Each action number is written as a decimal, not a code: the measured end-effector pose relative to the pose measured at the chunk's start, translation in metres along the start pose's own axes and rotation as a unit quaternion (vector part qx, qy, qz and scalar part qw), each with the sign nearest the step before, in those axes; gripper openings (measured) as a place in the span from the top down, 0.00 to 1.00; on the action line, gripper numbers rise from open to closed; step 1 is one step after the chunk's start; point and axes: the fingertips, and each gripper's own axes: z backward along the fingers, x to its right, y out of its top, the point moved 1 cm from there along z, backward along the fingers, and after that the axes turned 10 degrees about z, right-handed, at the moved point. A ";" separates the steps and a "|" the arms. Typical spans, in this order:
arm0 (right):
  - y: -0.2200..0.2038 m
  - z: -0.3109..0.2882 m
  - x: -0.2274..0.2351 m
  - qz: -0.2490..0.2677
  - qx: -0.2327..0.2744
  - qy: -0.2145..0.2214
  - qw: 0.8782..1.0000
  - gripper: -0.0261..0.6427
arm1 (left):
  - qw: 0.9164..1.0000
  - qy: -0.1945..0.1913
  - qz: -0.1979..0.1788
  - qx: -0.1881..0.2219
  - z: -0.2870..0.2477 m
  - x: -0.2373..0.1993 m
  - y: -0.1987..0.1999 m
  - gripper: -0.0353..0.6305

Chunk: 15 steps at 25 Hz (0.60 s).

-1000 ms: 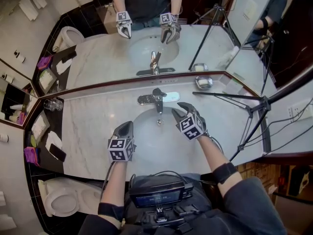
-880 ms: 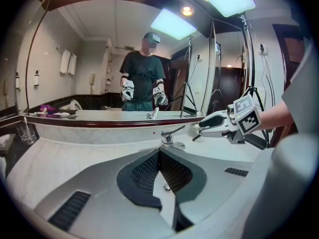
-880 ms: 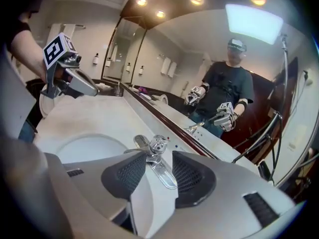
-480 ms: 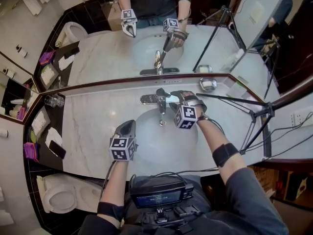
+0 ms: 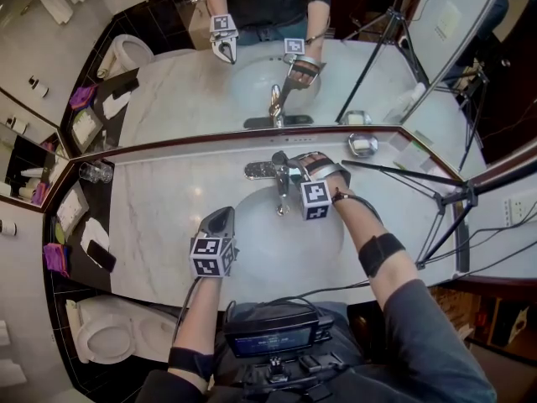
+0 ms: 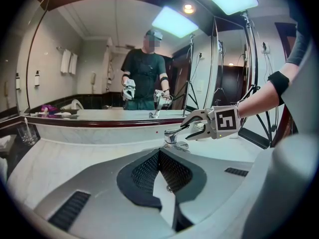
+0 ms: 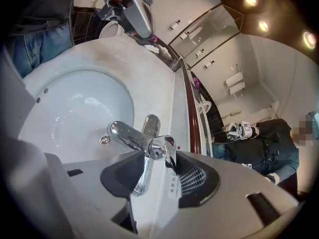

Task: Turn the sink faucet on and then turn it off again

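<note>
The chrome faucet (image 5: 277, 176) stands at the back of the white sink basin (image 5: 252, 242). My right gripper (image 5: 291, 169) has reached it, and the jaws sit either side of the lever handle (image 7: 158, 147). They have just been closing a little with the lever between them, but gaps still show, so the gripper is open. In the left gripper view, the right gripper (image 6: 188, 128) straddles the faucet (image 6: 172, 135) from the right. No water runs from the spout (image 7: 124, 133). My left gripper (image 5: 221, 217) hovers shut over the basin's left front rim, holding nothing.
A mirror runs behind the marble counter (image 5: 168, 217). There is a glass tumbler (image 5: 94, 173) at the far left and a soap dish (image 5: 363, 145) at the back right. A tripod (image 5: 436, 193) stands to the right, and a phone (image 5: 99, 256) and a toilet (image 5: 101, 338) are on the left.
My right gripper has moved from over the basin up to the faucet, rolling as it went, and now has its jaws around the lever. The left gripper has stayed put.
</note>
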 end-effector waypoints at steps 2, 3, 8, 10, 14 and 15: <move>0.000 0.000 0.000 0.006 -0.003 -0.011 1.000 0.67 | 1.000 0.000 0.000 -0.003 -0.001 -0.001 -0.001 0.94; 0.000 0.000 0.001 0.009 -0.006 -0.016 1.000 0.67 | 1.000 0.000 0.000 -0.004 -0.002 -0.001 -0.002 0.94; 0.001 0.001 -0.002 0.018 -0.015 -0.024 0.999 0.71 | 1.000 -0.001 0.000 -0.009 -0.005 0.001 -0.006 0.94; 0.000 0.002 -0.004 0.013 -0.015 -0.027 0.999 0.71 | 1.000 -0.003 0.000 -0.010 -0.006 0.001 -0.006 0.94; -0.001 0.002 -0.012 0.007 -0.022 -0.028 0.999 0.71 | 1.000 -0.003 0.002 -0.014 -0.006 0.000 -0.008 0.94; -0.003 0.001 -0.015 0.009 -0.025 -0.028 0.999 0.71 | 1.000 -0.004 0.002 -0.014 -0.007 0.001 -0.008 0.94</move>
